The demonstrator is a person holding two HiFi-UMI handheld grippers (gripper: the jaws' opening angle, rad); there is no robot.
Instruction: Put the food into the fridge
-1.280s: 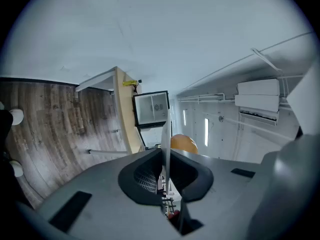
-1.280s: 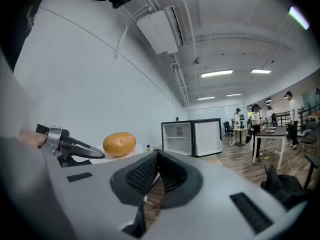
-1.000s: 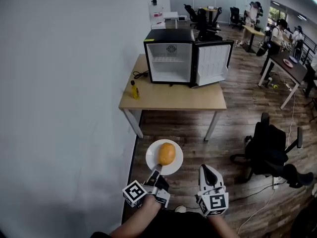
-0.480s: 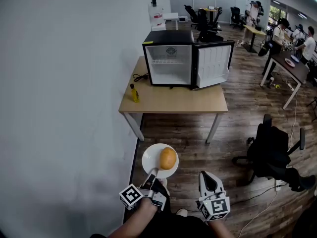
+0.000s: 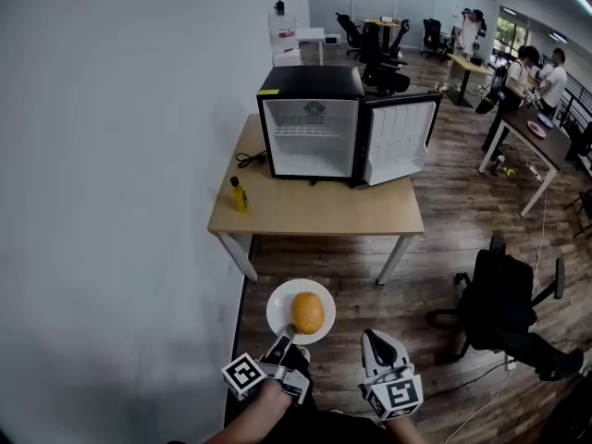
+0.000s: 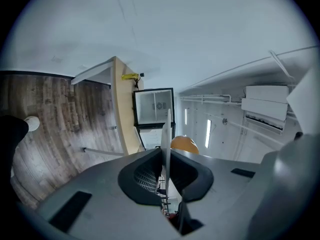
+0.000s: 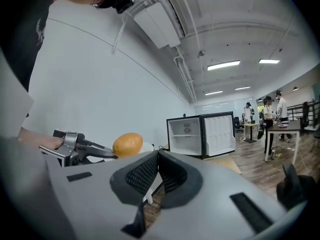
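Left claw (image 5: pixel 282 345) pinches plate (image 5: pixel 277 303) bearing orange food (image 5: pixel 308 313); right claw (image 5: pixel 376 339) pressed together.

The fridge (image 5: pixel 310 123) stands on the table (image 5: pixel 314 209) against the wall (image 5: pixel 120 155), its door (image 5: pixel 400 139) open to the right and a bottle (image 5: pixel 240 195) to its left. Nearer, the left gripper (image 5: pixel 285 339) grips the near rim of a plate (image 5: pixel 280 296) carrying a bun (image 5: pixel 308 313). The right gripper (image 5: pixel 377 339) is beside it.

No words or numbers can be read. A round emblem (image 5: pixel 314 109) on the back wall inside the fridge (image 5: pixel 310 80) is too small to make out. The cube (image 5: pixel 242 376) on the left hand-held gripper (image 5: pixel 284 341) and the cube (image 5: pixel 396 397) on the right hand-held gripper (image 5: pixel 376 335) bear only black-and-white square patterns.
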